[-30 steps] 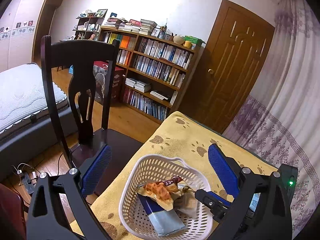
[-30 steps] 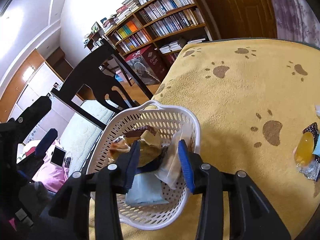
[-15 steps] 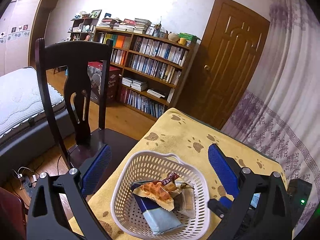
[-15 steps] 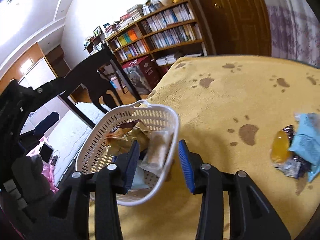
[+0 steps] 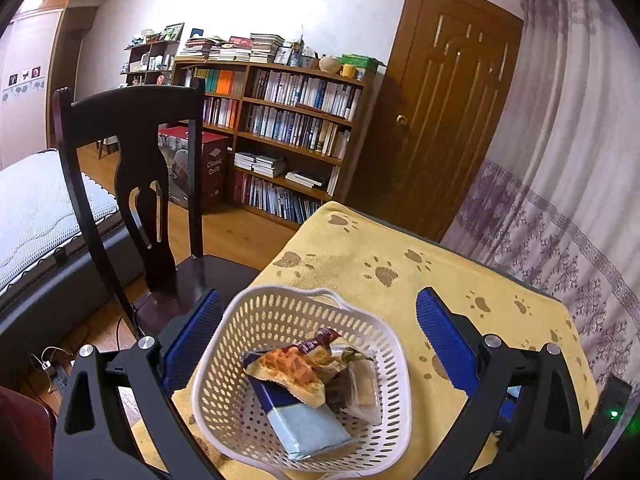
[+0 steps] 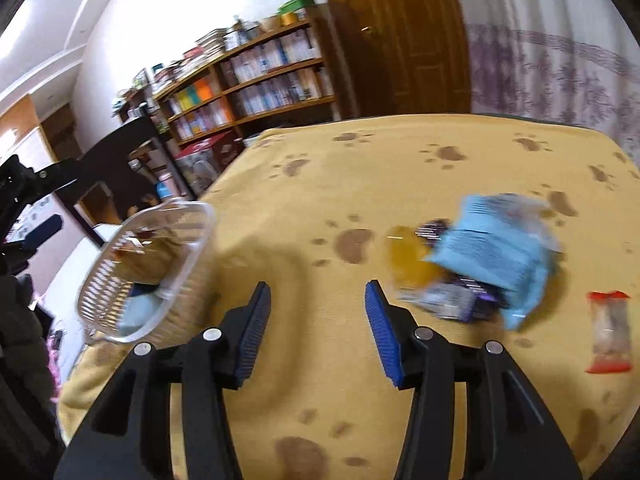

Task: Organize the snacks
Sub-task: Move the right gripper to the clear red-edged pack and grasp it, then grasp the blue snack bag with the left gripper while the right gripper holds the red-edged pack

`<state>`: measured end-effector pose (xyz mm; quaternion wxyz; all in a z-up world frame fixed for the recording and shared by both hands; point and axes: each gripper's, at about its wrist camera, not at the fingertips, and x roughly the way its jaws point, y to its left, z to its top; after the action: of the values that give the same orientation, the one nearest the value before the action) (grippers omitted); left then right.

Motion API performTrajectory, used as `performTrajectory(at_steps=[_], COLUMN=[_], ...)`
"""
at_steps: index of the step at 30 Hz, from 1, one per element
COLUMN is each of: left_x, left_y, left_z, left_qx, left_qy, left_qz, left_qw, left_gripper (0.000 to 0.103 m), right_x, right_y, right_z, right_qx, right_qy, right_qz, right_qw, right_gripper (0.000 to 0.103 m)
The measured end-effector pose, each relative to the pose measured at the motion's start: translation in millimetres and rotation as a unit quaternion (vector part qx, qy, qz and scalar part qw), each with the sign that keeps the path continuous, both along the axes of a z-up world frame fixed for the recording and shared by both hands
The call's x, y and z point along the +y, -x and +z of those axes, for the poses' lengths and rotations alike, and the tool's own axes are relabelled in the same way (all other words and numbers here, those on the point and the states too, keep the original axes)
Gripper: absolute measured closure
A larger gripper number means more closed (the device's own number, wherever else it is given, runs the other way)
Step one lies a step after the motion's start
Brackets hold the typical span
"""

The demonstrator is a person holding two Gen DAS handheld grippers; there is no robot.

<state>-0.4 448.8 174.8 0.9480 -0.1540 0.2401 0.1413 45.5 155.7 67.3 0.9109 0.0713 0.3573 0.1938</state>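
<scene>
White basket: the perforated white plastic basket (image 5: 304,376) is sitting near the table's left edge, holding several wrapped snacks, among them an orange-printed packet (image 5: 288,372) lying over a pale blue and navy packet (image 5: 304,424).
Yellow cloth: the yellow paw-print tablecloth (image 6: 360,184) is covering the table.
Loose snacks: a light blue packet (image 6: 492,248), an amber sweet (image 6: 408,256) and dark purple wrappers (image 6: 460,300) are lying heaped together on the cloth, well apart from the basket; a clear red-ended packet (image 6: 610,332) is lying further right. This view is blurred.
Left gripper (image 5: 320,316): spread wide, hovering with its blue pads flanking the basket, gripping nothing.
Right gripper (image 6: 318,296): jaws parted and empty, hanging over bare cloth between basket and heap.
Dark chair (image 5: 132,152): standing beside the table.
</scene>
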Motion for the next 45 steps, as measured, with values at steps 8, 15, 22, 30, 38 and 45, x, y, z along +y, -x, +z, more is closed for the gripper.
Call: performTrajectory(at_steps=[8, 15, 22, 30, 38, 45], left_x=[-25, -45, -60, -82, -100, -130], left_y=[-8, -15, -20, -21, -25, -39], left_z=[-7, -14, -22, -30, -38, -43], left_qx=[0.018, 0.034, 0.044, 0.054, 0.068, 0.08], left_qy=[-0.02, -0.034, -0.043, -0.063, -0.072, -0.091], left_qz=[-0.025, -0.044, -0.058, -0.082, -0.102, -0.131], left_qw=[0.9993, 0.9979, 0.9964, 0.9931, 0.9898, 0.984], left_gripper=[0.005, 0.004, 0.004, 0.004, 0.004, 0.004], right_x=[-77, -132, -168, -170, -168, -172], right_y=[8, 12, 15, -6, -25, -18], right_z=[-5, -11, -20, -36, -50, -50], right_qx=[-0.017, -0.016, -0.02, 0.004, 0.058, 0.053], right_qy=[0.032, 0.042, 0.08, 0.114, 0.132, 0.141], right_qz=[-0.098, -0.159, -0.197, -0.179, -0.166, -0.153], right_qw=[0.994, 0.986, 0.977, 0.977, 0.976, 0.977], right_gripper=[0.04, 0.038, 0.033, 0.033, 0.049, 0.06])
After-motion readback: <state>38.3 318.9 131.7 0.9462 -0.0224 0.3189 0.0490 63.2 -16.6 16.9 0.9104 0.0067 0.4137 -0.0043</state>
